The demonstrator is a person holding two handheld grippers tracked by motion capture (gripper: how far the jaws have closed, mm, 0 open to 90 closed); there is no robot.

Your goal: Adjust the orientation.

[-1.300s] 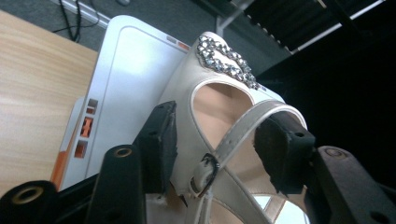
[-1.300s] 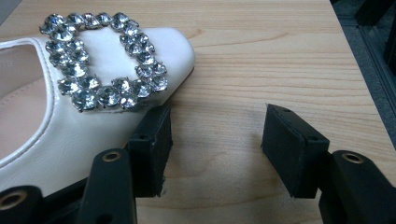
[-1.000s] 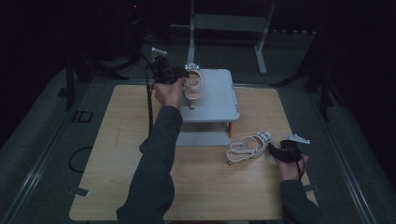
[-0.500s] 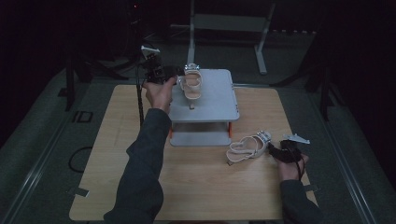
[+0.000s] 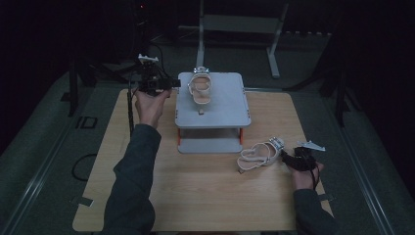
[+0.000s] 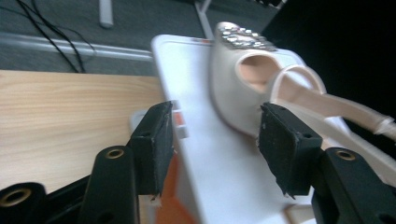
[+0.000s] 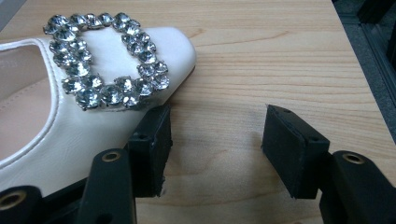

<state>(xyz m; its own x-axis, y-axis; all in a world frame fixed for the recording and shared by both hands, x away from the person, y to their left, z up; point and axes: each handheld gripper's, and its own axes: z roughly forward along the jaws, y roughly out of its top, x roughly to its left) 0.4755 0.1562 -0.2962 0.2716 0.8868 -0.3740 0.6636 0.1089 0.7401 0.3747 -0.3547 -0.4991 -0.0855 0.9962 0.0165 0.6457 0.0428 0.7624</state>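
Fingers [image 6: 152, 140] of the left gripper [image 5: 157, 84] stand about half open with nothing pressed between the pads, and they have just been closing a little. From above, this gripper sits at about ten o'clock on the table [image 5: 147, 196], just beside the left edge of the shelf [image 5: 220, 105] and apart from it. In its own view the shelf's top runs up between the jaws, and the near shoe [image 6: 243, 79] lies beyond the right pad, toward one o'clock, close to the pad; whether it touches I cannot tell. That shoe [image 5: 200, 88] rests on the shelf's top, toward its back, at about twelve o'clock on the table, its jewelled buckle at the far end.

Further right, the second shoe [image 5: 259, 154] lies on the bare wood at about four o'clock, just in front of the shelf's right corner. The right gripper [image 5: 299, 159] sits at this shoe's right end. Its fingers [image 7: 149, 149] are also parted, with only wood between them. In the right gripper view the shoe's buckled toe [image 7: 107, 65] lies at ten o'clock, outside the left pad and right against it; the right pad stands clear over the table.
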